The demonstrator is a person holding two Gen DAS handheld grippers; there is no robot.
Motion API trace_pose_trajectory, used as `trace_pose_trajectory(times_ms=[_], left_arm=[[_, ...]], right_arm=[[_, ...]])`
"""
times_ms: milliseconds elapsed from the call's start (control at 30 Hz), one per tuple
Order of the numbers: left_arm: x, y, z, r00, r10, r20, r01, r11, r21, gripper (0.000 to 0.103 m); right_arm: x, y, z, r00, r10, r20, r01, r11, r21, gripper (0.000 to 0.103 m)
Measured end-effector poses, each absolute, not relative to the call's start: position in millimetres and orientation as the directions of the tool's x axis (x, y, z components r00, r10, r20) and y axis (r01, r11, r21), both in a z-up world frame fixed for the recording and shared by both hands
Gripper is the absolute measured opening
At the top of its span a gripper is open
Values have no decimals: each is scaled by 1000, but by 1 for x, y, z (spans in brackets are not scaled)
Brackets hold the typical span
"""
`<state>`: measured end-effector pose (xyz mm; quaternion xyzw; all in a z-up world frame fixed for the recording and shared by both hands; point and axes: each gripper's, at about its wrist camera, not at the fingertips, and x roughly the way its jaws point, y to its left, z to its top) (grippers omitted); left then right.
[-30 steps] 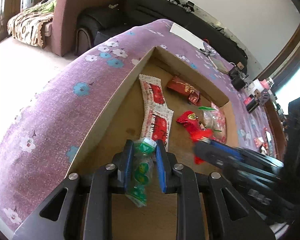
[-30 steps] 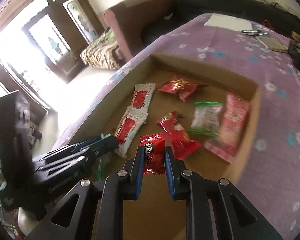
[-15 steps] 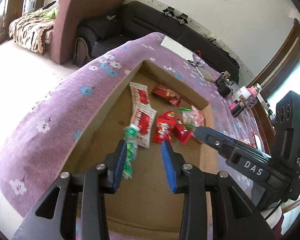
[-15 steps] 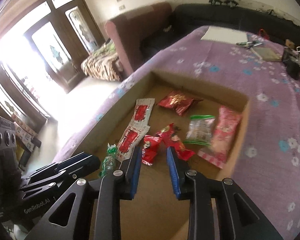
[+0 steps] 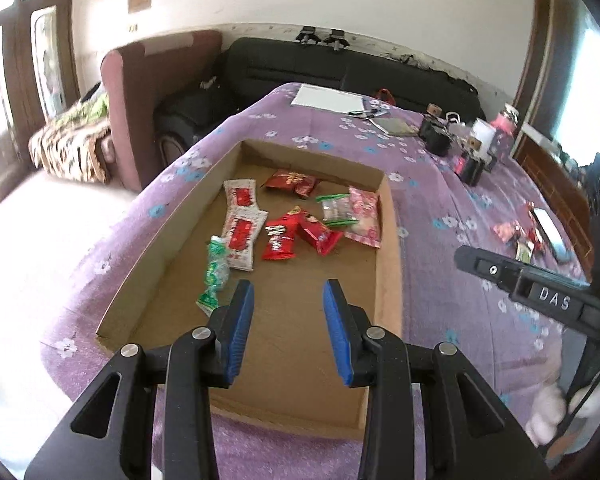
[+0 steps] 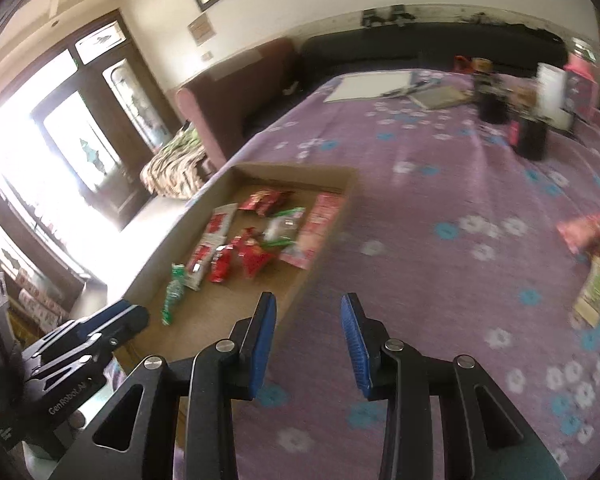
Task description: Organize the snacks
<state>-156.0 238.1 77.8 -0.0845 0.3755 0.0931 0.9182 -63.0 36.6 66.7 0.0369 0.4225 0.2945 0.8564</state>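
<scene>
Hovering with nothing between their parted jaws, which have just been opening, the left gripper (image 5: 286, 328) and right gripper (image 6: 308, 340) leave the snack packets (image 5: 278, 236) in the cardboard box (image 5: 388, 248), apparently freed for loose packets (image 6: 592, 256) on the tablecloth (image 6: 440, 184).

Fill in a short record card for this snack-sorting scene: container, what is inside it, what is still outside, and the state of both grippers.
container: cardboard tray on purple floral cloth
inside: green packet, red packets, white-red sachets, pink packet
outside: loose snacks on the cloth
left gripper: jaws open, empty
right gripper: jaws open, empty, just been opening
</scene>
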Motion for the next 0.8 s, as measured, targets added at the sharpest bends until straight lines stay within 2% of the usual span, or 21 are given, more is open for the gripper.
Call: trace_pose_trajectory(times_ms=[67, 133, 367, 800], left_arm=[[-157, 228, 79, 701, 109, -705, -219, 973, -67, 38], [-158, 220, 80, 702, 115, -702, -212, 976, -52, 53], [-157, 191, 79, 697, 115, -707, -172, 985, -10, 54], [-150, 164, 67, 672, 107, -733, -126, 992, 28, 54]], right_arm=[[-63, 22, 65, 479, 532, -698, -454, 831, 322, 35], [-64, 7, 64, 490, 527, -695, -436, 838, 328, 35], [-67, -35, 57, 515, 506, -692, -379, 858, 345, 40], [-59, -106, 34, 541, 441, -716, -247, 897, 366, 40]])
